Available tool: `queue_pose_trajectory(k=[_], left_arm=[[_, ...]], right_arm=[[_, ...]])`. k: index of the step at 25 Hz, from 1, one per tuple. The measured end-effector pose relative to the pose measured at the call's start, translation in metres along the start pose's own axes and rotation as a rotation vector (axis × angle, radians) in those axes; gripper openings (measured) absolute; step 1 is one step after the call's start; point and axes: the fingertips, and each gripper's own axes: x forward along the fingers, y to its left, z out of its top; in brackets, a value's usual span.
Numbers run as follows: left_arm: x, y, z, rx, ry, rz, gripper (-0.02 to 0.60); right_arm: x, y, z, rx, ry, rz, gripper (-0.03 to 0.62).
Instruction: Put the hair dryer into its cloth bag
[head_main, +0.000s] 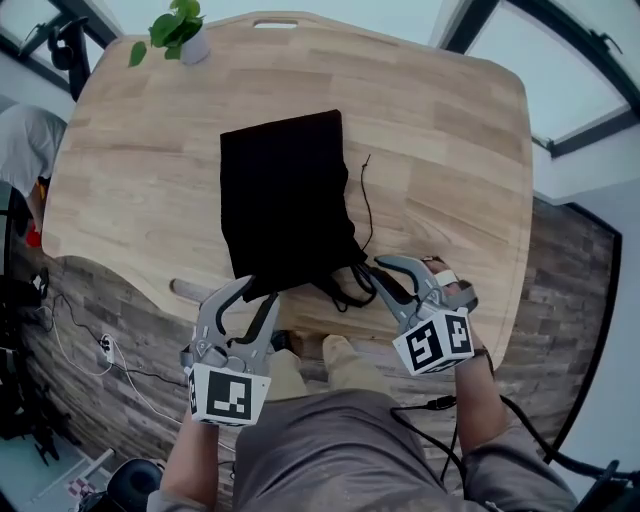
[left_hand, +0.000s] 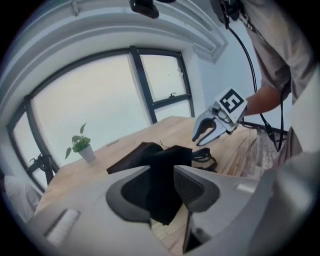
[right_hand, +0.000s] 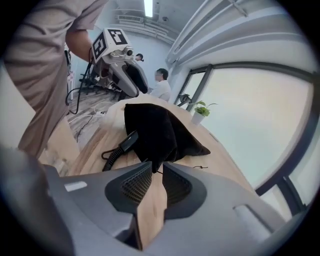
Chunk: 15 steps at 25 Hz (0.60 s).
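Note:
The black cloth bag (head_main: 285, 205) lies flat on the wooden table (head_main: 450, 150) with its mouth toward me. My left gripper (head_main: 255, 290) is shut on the near left corner of the mouth, and black cloth (left_hand: 165, 185) hangs between its jaws. My right gripper (head_main: 378, 268) pinches the near right edge, the cloth (right_hand: 150, 135) rising tent-like from its tips. Of the hair dryer, only a black coiled cord (head_main: 345, 292) and a black handle-like end (right_hand: 127, 141) show at the mouth; its body is hidden.
The bag's thin drawstring (head_main: 365, 200) trails on the wood to the right. A small potted plant (head_main: 180, 30) stands at the far edge. My legs are just below the table's near edge (head_main: 200, 295). Cables run over the floor (head_main: 90, 340), and a person (right_hand: 161, 82) sits in the background.

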Motion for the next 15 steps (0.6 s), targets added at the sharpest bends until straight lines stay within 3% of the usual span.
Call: queue_pose_trajectory(k=[2, 4, 8, 11, 13, 15], left_arm=[[-0.019, 0.007, 0.023, 0.023, -0.068, 0.023, 0.146], [-0.037, 0.015, 0.039, -0.001, -0.131, 0.055, 0.144], [-0.076, 0.039, 0.066, -0.22, -0.297, 0.143, 0.12], [-0.11, 0.05, 0.089, -0.226, -0.413, 0.174, 0.082], [-0.134, 0.054, 0.1, -0.209, -0.463, 0.202, 0.001], [-0.155, 0.058, 0.106, -0.208, -0.49, 0.241, 0.0]], right_arm=[[-0.015, -0.002, 0.01, 0.092, -0.044, -0.042, 0.093], [-0.03, -0.006, 0.026, 0.189, -0.094, -0.094, 0.08], [-0.056, -0.013, 0.088, 0.328, -0.22, -0.184, 0.069], [-0.079, -0.014, 0.146, 0.424, -0.345, -0.265, 0.064], [-0.093, -0.013, 0.18, 0.494, -0.414, -0.325, 0.026], [-0.105, -0.01, 0.214, 0.505, -0.465, -0.368, 0.023]])
